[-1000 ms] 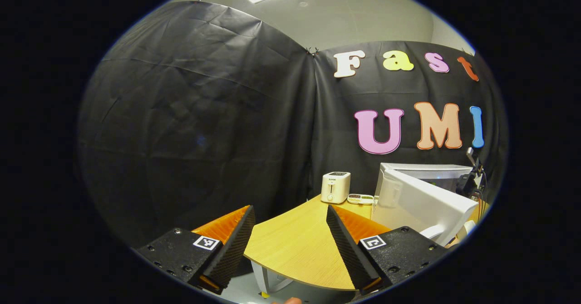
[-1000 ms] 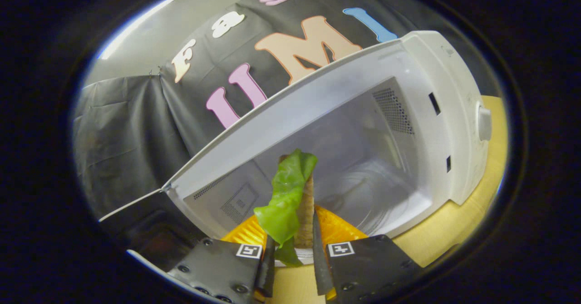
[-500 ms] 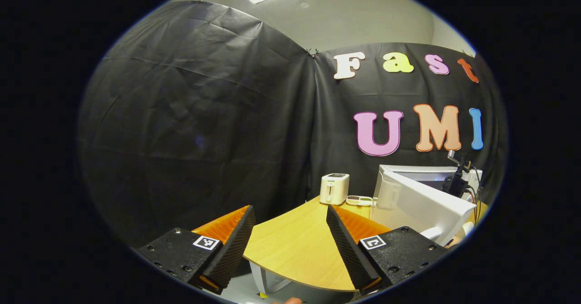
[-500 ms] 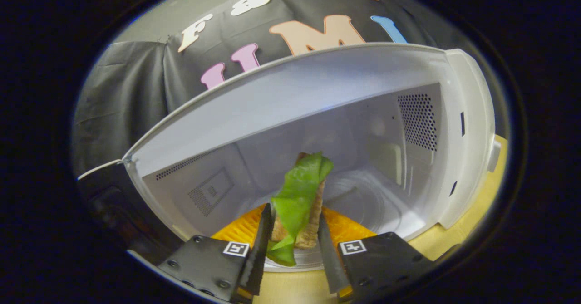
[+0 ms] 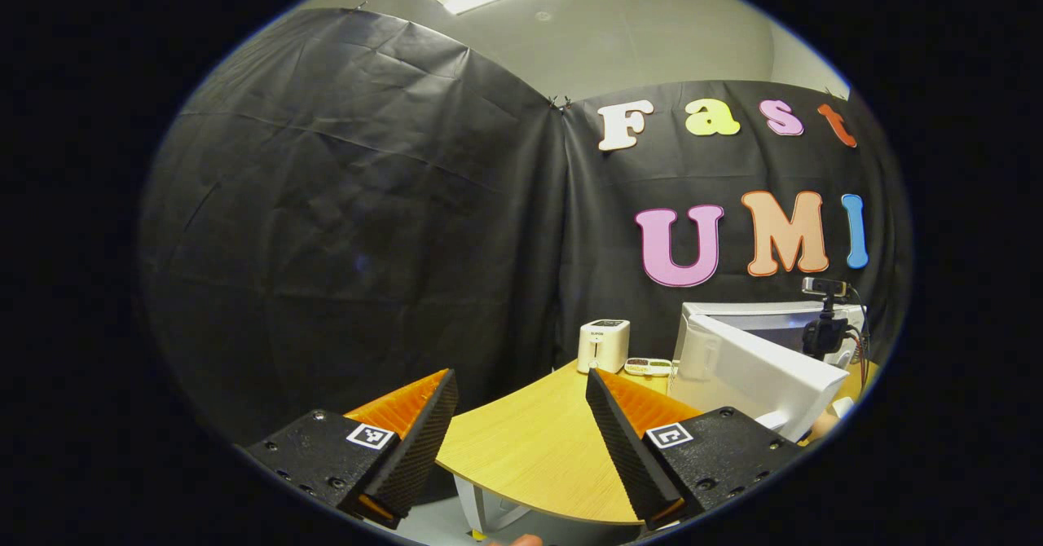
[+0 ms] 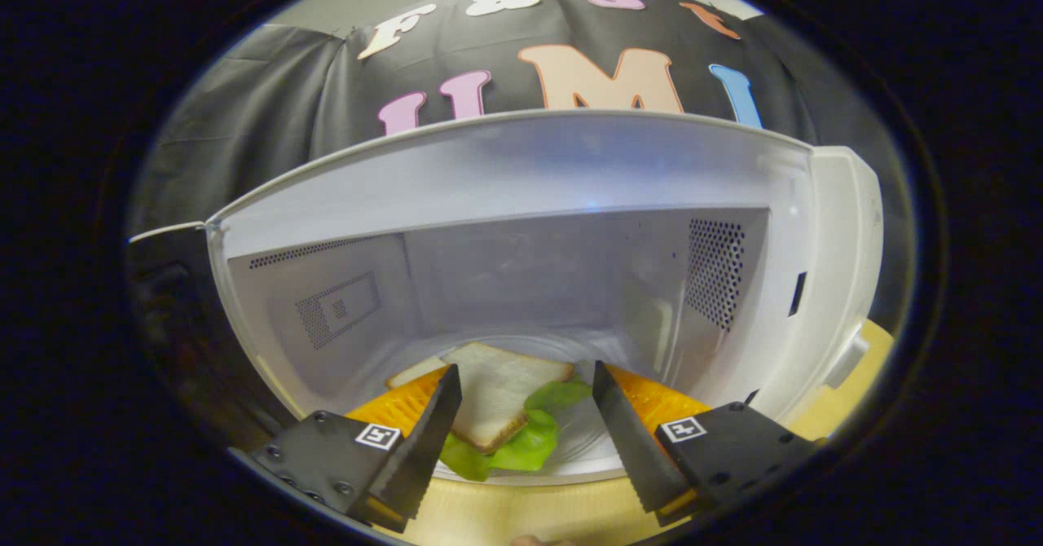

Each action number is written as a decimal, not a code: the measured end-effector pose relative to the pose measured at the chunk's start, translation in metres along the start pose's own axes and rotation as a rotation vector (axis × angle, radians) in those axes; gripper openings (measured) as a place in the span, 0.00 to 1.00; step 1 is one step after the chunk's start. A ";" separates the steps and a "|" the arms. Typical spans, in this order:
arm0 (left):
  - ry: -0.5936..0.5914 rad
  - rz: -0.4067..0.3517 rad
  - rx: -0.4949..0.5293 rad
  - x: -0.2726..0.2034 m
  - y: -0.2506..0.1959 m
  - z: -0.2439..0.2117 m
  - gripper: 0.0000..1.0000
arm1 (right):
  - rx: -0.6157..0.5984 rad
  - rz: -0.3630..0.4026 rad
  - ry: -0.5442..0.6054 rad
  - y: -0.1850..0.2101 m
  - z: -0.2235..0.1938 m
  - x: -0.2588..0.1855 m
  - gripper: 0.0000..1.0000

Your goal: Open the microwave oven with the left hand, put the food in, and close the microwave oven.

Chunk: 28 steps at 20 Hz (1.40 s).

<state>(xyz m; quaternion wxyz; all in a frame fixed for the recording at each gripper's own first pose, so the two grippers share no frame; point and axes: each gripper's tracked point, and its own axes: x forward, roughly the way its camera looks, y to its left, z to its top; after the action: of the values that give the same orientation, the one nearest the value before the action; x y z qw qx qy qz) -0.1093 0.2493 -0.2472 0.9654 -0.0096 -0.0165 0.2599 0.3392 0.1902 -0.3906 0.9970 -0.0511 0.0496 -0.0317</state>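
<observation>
Jaws spread on right gripper (image 6: 525, 436), nothing held; sandwich (image 6: 497, 411) flat inside microwave (image 6: 521, 204). Left gripper (image 5: 517, 440) spread too, over table (image 5: 534, 448).

Both the left gripper (image 5: 516, 436) and the right gripper (image 6: 525, 436) have black screw-fastened finger mounts, square coded markers, and serrated finger edges.
</observation>
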 end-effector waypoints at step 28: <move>0.161 -0.237 -0.089 -0.016 -0.072 -0.031 0.01 | -0.159 -0.008 -0.214 -0.234 0.098 -0.273 0.92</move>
<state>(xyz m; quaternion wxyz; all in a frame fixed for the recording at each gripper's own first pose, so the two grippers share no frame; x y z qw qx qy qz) -0.0853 0.1787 -0.2763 0.9861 -0.0714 0.0487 0.1417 0.0641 -0.0138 -0.2430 0.9892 -0.1332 -0.0551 -0.0261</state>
